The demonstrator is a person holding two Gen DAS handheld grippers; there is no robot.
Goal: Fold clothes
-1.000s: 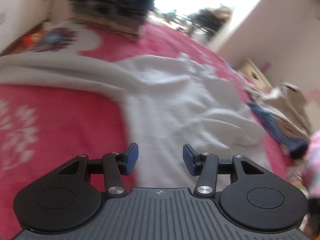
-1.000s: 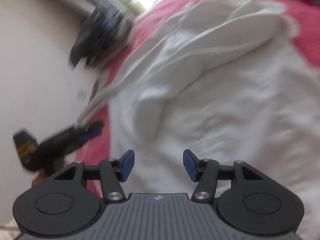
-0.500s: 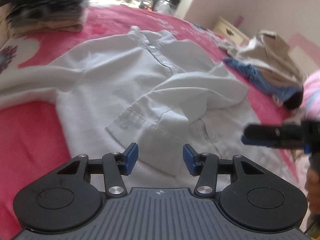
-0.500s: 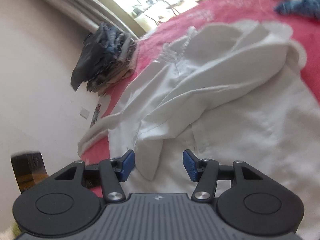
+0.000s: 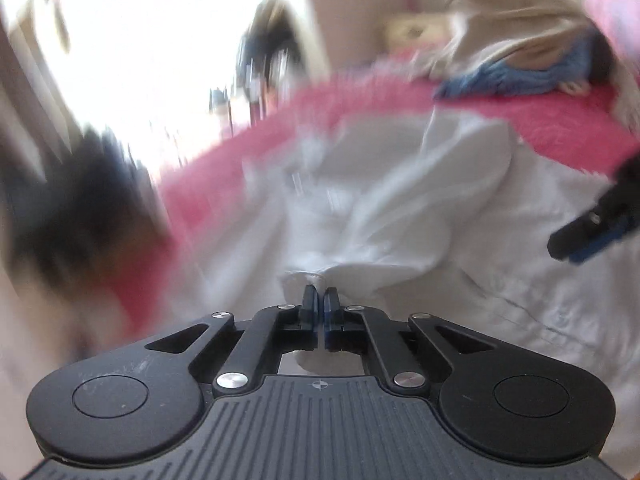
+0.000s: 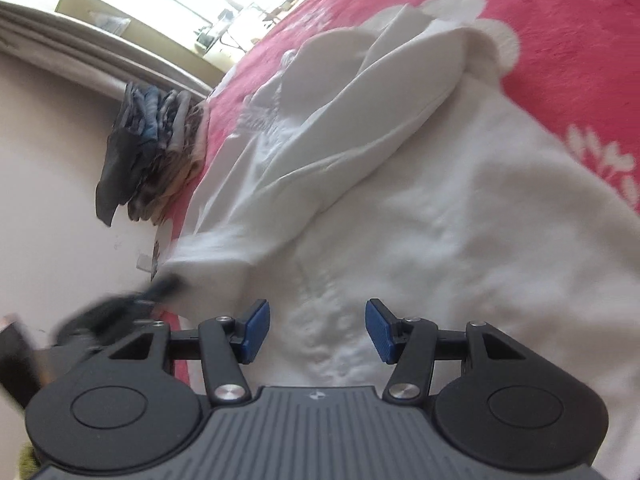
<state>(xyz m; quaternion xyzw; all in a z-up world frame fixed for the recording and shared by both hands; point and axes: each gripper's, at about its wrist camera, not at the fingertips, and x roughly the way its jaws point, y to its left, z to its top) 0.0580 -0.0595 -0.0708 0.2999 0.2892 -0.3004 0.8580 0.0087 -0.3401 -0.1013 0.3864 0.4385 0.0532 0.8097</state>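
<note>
We have the white long-sleeved cotton shirt (image 6: 460,220) spread over the pink patterned bed cover (image 6: 560,60), and it is only partly folded: one sleeve (image 6: 360,128) lies drawn in across the body, running from about 1 o'clock down to 9 o'clock in the right wrist view, while the body itself is still broad and flat, with no lengthwise or crosswise fold in it that we can see. By our reckoning the side folds and the final halving are what remain.

Our left gripper (image 5: 321,310) has its jaws pinched together on a bunched edge of the shirt, seemingly the cuff end (image 5: 316,276) of that sleeve, just at 12 o'clock of the fingertips. The left wrist view is heavily blurred, so we cannot say which part exactly. Our right gripper (image 6: 314,330) hovers with its blue pads spread wide and nothing between them, low over the button placket (image 6: 320,320).

The cloth looks thin, soft and rumpled, with shallow creases across the front. At 9 o'clock in the right wrist view, a stack of folded dark and patterned garments (image 6: 152,152) stands against the wall; at 1 o'clock in the left wrist view lies a loose heap of beige and blue clothes (image 5: 520,60).
</note>
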